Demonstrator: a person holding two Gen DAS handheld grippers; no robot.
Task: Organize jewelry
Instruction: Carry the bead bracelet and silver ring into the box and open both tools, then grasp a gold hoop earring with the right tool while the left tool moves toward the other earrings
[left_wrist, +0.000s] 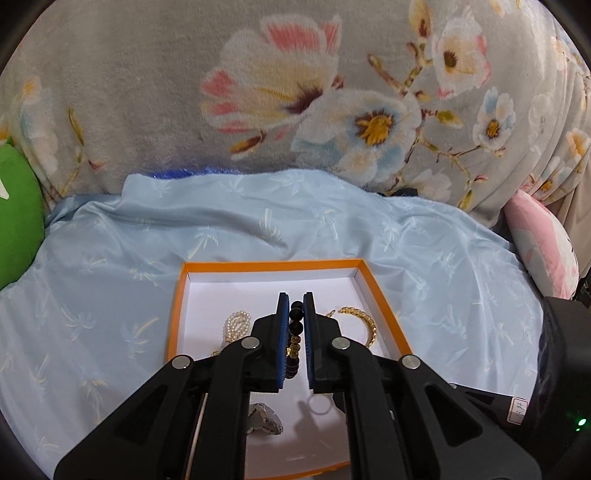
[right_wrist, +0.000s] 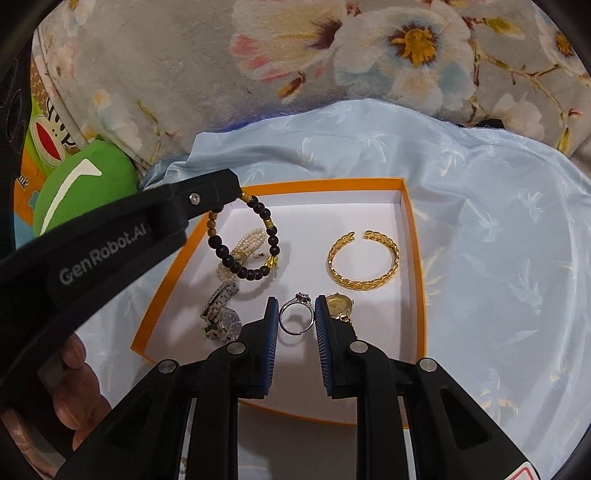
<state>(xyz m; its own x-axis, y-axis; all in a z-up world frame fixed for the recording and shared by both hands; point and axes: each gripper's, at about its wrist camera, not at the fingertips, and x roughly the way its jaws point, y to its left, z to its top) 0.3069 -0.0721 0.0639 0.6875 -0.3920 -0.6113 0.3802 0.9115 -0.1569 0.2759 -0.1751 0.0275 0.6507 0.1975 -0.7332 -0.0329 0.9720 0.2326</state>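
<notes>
An orange-rimmed white box (right_wrist: 325, 183) lies on light blue cloth. Over its left part my left gripper (left_wrist: 295, 306) is shut on a dark bead bracelet (right_wrist: 240, 258) with gold beads, which hangs from the fingertips. My right gripper (right_wrist: 296, 314) is shut on a silver ring (right_wrist: 295, 314) just above the box floor, pads on either side. In the box lie a pearl bracelet (right_wrist: 247, 243), a gold open bangle (right_wrist: 364, 258), a silver watch (right_wrist: 221, 314) and a gold watch (right_wrist: 338, 302) partly hidden behind the right finger.
A floral grey blanket (left_wrist: 295, 92) rises behind the box. A green plush (right_wrist: 85, 184) sits at the left and a pink pillow (left_wrist: 543, 240) at the right. Wrinkled blue cloth (left_wrist: 110, 295) surrounds the box. A hand (right_wrist: 74, 387) shows at lower left.
</notes>
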